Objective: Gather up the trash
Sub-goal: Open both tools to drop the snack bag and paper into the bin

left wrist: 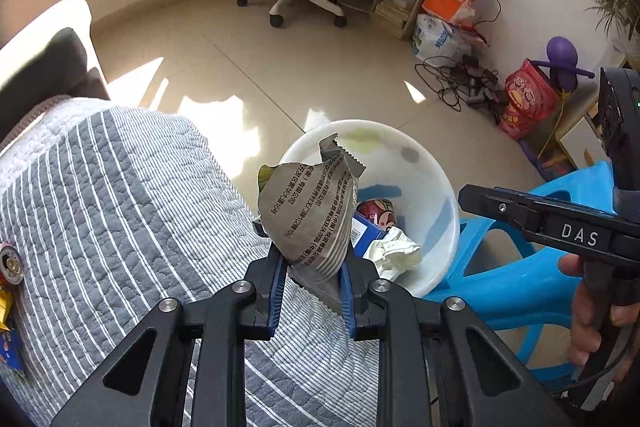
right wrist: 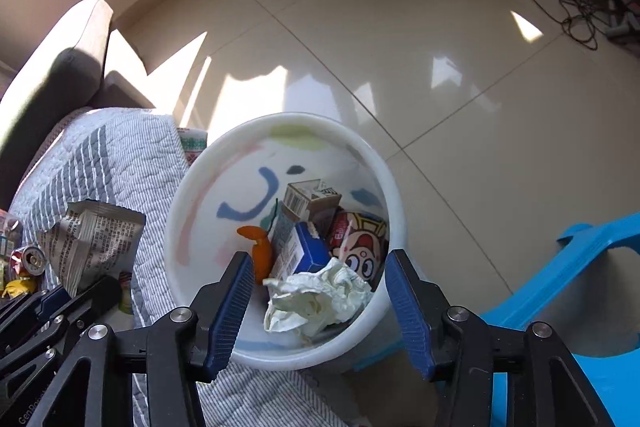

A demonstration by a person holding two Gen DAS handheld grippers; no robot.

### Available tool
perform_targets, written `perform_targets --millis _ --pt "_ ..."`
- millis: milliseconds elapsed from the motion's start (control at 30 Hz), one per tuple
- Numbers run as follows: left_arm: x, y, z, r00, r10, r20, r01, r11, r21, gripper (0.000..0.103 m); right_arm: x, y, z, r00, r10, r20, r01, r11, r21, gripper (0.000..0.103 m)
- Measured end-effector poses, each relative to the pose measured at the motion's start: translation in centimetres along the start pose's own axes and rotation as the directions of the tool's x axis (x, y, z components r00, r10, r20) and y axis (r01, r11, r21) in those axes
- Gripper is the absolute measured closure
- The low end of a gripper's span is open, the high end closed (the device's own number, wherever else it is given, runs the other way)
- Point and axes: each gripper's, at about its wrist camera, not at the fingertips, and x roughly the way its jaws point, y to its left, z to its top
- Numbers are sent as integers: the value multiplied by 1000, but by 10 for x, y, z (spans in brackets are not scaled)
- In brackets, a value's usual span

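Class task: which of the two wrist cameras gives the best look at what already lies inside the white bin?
The right wrist view: it looks straight down into the white bin, showing the crumpled tissue and cartons. In the left wrist view, the held wrapper hides much of the inside.

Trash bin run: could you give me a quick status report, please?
Left gripper clamped on grey wrapper. Right gripper open, empty, above white bin. Nothing blocking.

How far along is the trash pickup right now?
Done: the white bin already holds a crumpled tissue, cartons and a snack packet. In hand: the left gripper is shut on a grey wrapper near the bin; the right gripper hangs open over it. Left: a can and small wrappers on the striped quilt.
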Motion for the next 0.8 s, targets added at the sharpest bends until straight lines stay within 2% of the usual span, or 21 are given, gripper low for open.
perform_targets --millis 167,200,267,300,333,400,567,800 --pt "13 -12 11 1000 3 9 -3 1000 25 76 -5 -13 -1 1000 -29 0 29 999 18 41" --pt "14 -13 12 1000 3 17 -3 999 32 72 -6 -16 -1 999 -33 -1 33 999 24 41" --pt "16 -14 13 1000 -7 25 5 999 45 54 -6 -20 -1 999 -38 -4 38 999 36 41" --pt "16 -14 13 1000 4 25 -5 999 47 38 -6 -22 -1 999 -39 -5 40 998 40 41" --pt "15 -14 12 999 24 34 -26 999 46 30 -7 -23 -1 999 -41 -4 42 998 43 41" --pt "15 -12 11 998 58 35 -59 998 38 21 -8 -25 -2 999 -46 -2 46 998 45 40" --pt "7 4 4 994 109 31 -110 994 28 18 -10 -21 -2 999 -51 0 51 998 40 37" --pt "-23 39 -15 986 162 41 -162 987 5 4 -12 2 -4 998 -56 7 56 998 8 33"
